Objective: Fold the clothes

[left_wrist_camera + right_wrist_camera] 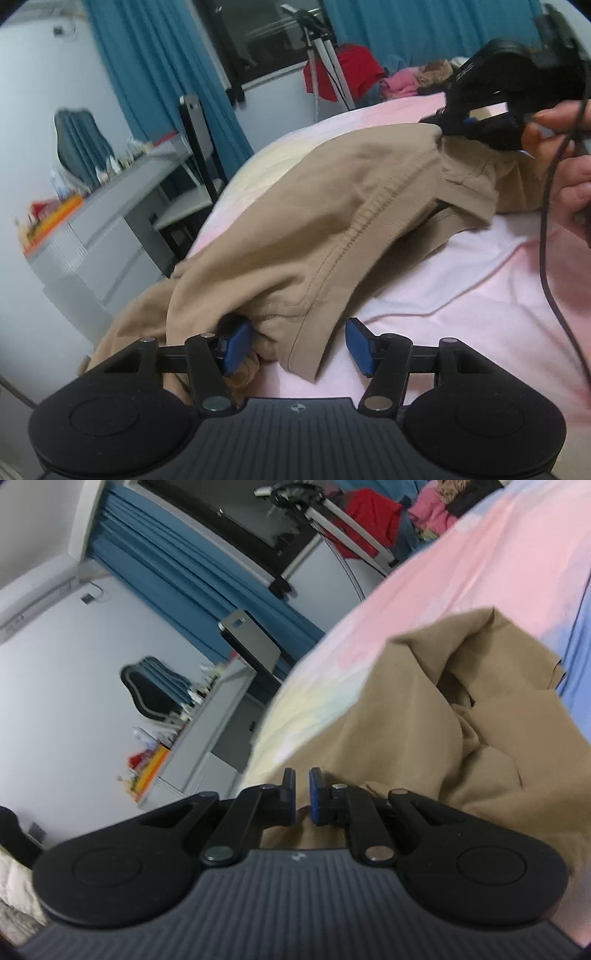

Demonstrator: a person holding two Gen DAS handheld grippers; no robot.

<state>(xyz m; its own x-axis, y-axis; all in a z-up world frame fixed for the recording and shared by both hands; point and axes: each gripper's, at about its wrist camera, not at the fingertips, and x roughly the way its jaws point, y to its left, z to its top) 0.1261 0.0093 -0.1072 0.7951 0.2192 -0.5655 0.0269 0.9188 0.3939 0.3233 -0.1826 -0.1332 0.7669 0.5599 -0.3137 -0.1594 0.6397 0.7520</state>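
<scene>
- One tan garment (332, 221) is seen on the bed (461, 295), spread from the near left edge towards the far side, where the sheet is pink and white.
- The right gripper (454, 127) is closed to a narrow slit; in the left wrist view a corner of the cloth hangs from its tip and is lifted above the sheet, so this corner is judged to be pinched.
- The left gripper (295, 343) is about half open. A hem of the garment lies between its blue pads, and one pad touches a fold, but no pinch is made yet (the cloth is only loosely between them).
- No finished fold can be seen; the cloth is wrinkled and bunched, most clearly in the right wrist view.
- The task is judged to be at its start: the second corner has to be taken, then the garment spread and folded.
- A pile of other clothes (369, 74) waits at the far edge of the bed.
</scene>
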